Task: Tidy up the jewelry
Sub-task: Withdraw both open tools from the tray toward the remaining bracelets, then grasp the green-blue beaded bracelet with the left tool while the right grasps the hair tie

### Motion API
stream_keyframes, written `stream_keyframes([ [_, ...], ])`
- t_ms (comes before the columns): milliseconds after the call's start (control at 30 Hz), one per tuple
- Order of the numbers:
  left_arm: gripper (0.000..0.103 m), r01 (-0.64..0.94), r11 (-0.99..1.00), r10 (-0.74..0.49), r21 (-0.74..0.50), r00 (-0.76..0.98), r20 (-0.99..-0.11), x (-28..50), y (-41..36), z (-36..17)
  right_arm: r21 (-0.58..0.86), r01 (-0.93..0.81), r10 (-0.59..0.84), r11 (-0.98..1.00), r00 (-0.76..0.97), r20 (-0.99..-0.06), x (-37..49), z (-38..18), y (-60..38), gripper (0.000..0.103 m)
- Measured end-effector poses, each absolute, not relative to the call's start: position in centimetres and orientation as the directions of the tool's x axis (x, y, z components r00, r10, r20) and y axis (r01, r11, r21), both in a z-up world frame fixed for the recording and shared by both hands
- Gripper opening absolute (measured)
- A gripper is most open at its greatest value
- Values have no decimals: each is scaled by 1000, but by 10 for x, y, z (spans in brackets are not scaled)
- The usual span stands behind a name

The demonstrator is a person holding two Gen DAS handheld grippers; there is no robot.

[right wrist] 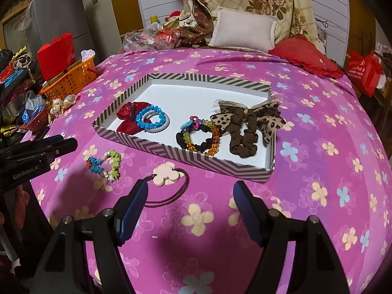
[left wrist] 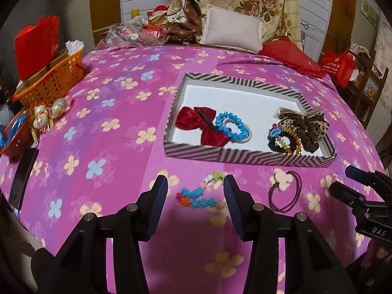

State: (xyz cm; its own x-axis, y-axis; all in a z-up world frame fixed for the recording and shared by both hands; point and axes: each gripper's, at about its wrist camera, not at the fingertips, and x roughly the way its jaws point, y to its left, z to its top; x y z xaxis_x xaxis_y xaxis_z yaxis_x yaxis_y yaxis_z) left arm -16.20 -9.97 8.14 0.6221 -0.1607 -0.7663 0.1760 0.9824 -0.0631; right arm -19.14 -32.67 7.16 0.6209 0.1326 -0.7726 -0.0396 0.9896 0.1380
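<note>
— Jaws of the left gripper (left wrist: 195, 197) stand open, empty, above the colourful bead bracelet (left wrist: 199, 192) on the bed (left wrist: 98, 147)?

— Yes; five pieces already fill the striped tray (left wrist: 245, 156).

— And the right gripper (right wrist: 190, 207)?

— Open, empty, near the flower hair tie (right wrist: 164, 171); bracelet and tie remain outside.

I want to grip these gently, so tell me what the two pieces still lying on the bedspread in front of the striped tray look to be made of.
Multicolour bracelet: small matt beads, likely plastic, in blue, green, orange and white, probably strung on elastic.
Hair tie: thin dark cord, seemingly elastic, doubled into a limp loop, carrying a flat cream flower charm with a dull finish; foam, wood or plastic, hard to tell.
</note>
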Motion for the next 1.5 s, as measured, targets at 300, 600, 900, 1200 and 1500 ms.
stream_keyframes([
  [300, 27, 141, 987, -145, -75, 598, -788, -175, -66, 73, 147, -40, 141, 988, 605, -783, -202, 64, -331, 75],
  [600, 27, 89, 986, -165, -138, 533, -830, -173, -37, 52, 161, -73, 173, 984, 577, -798, -197, 50, -322, 75],
  [900, 27, 75, 980, -195, -182, 496, -846, -161, -35, 42, 169, -119, 207, 978, 552, -808, -175, 35, -306, 75],
  [1200, 27, 108, 975, -223, -195, 472, -853, -148, -51, 35, 142, -194, 227, 971, 541, -810, -149, 27, -288, 69],
  [1500, 27, 111, 968, -251, -225, 470, -846, -140, -54, 35, 100, -209, 198, 973, 525, -828, -130, 11, -283, 64],
])
